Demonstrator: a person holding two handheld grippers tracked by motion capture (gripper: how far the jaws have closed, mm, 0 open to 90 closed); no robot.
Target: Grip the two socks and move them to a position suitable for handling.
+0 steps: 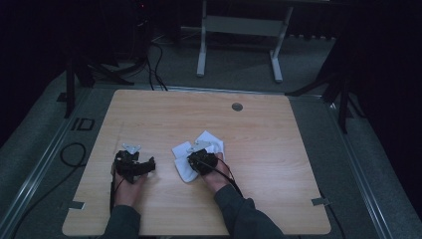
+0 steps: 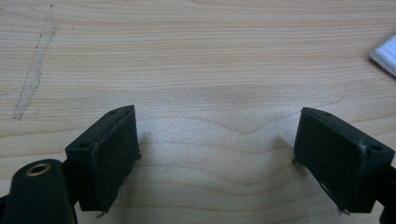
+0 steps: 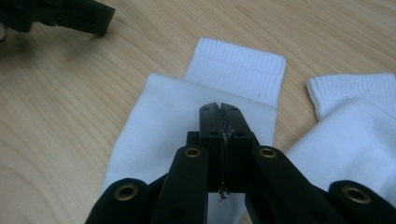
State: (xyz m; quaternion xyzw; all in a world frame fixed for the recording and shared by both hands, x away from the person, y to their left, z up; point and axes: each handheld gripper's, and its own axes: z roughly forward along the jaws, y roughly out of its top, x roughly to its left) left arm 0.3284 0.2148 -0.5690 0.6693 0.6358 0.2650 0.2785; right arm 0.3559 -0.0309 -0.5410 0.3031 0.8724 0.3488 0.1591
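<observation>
Right gripper view has the right gripper (image 3: pixel 219 108) with its jaws pressed together over a folded white sock (image 3: pixel 159 121); whether a pinch of cloth sits between the tips I cannot tell. A second sock (image 3: pixel 355 121) lies just right of it, both on the wooden surface (image 3: pixel 70 116). I judge the socks light, soft and floppy, not fragile, best taken at the ribbed cuff or a folded edge. Farther left, the left gripper (image 2: pixel 215 154) stands wide open over bare wood, holding nothing. From the high view the socks are a small pale heap, partly covered by the right hand (image 1: pixel 219 178).
</observation>
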